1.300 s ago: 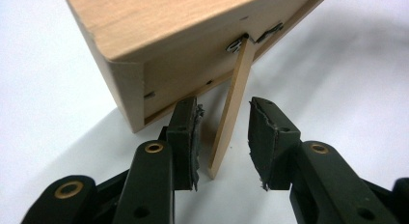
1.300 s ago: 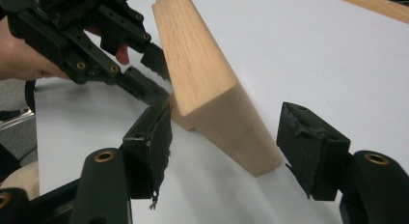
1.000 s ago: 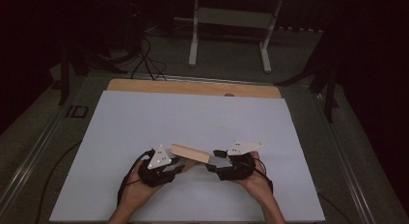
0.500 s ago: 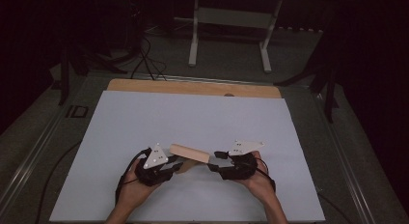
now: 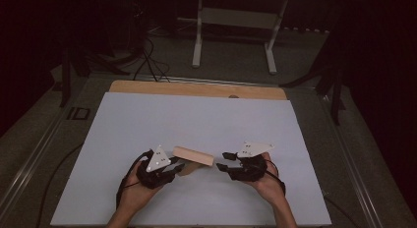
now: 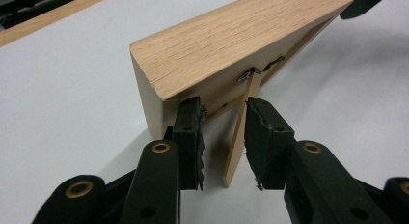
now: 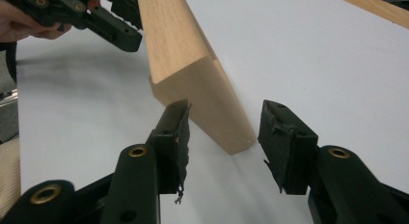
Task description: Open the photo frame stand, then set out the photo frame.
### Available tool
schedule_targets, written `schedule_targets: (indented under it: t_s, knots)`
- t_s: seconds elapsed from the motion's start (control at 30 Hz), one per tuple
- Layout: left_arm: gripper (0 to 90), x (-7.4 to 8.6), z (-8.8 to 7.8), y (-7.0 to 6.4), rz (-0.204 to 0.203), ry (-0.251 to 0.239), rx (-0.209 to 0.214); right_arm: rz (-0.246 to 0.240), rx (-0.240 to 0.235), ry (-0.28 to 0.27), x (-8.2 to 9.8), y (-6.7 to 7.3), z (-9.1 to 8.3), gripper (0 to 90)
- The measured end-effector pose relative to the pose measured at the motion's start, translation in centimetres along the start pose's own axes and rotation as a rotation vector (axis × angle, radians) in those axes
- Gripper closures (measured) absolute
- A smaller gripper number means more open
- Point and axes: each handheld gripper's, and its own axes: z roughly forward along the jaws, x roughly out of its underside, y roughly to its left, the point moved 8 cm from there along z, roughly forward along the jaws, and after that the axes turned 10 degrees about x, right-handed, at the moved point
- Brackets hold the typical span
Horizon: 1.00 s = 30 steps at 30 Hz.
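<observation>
A light wooden picture frame (image 5: 193, 156) stands tilted on the white table sheet (image 5: 196, 120), between the two grippers. From its back hangs a thin wooden prop leg (image 6: 236, 147). My left gripper (image 6: 223, 142) is open with that leg between its pads; the right pad lies close against the leg and the left pad stands clear of it. In the high view the left gripper (image 5: 179, 168) sits at the frame's left end. My right gripper (image 7: 224, 137) is open and straddles the frame's other end (image 7: 202, 98). Its jaws have just been closing, with a gap still on one side.
A bare wooden strip (image 5: 196, 89) runs along the table's far edge. Beyond it, on the dark floor, are a white metal stand (image 5: 233, 36) and cables (image 5: 147, 61). The white sheet stretches wide beyond and beside the frame.
The right gripper's jaws have narrowed around the frame's end. Both hands and the frame have stayed almost where they were.
</observation>
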Motion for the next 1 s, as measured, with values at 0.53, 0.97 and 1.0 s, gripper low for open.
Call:
schedule_targets:
  t_s: [0.53,0.97,1.0]
  knots:
    - [67.3,0.1,0.2,0.1,-0.002,0.007,-0.001,0.081,0.151,-0.018,-0.3,-1.6,1.0,58.9]
    - [67.4,0.4,0.6,0.2,-0.013,0.021,-0.008,0.157,0.183,-0.064,-0.9,-1.4,3.1,89.9]
    - [68.7,0.4,0.5,0.2,-0.012,0.017,-0.02,0.156,0.18,-0.062,-1.0,-1.1,3.4,89.8]
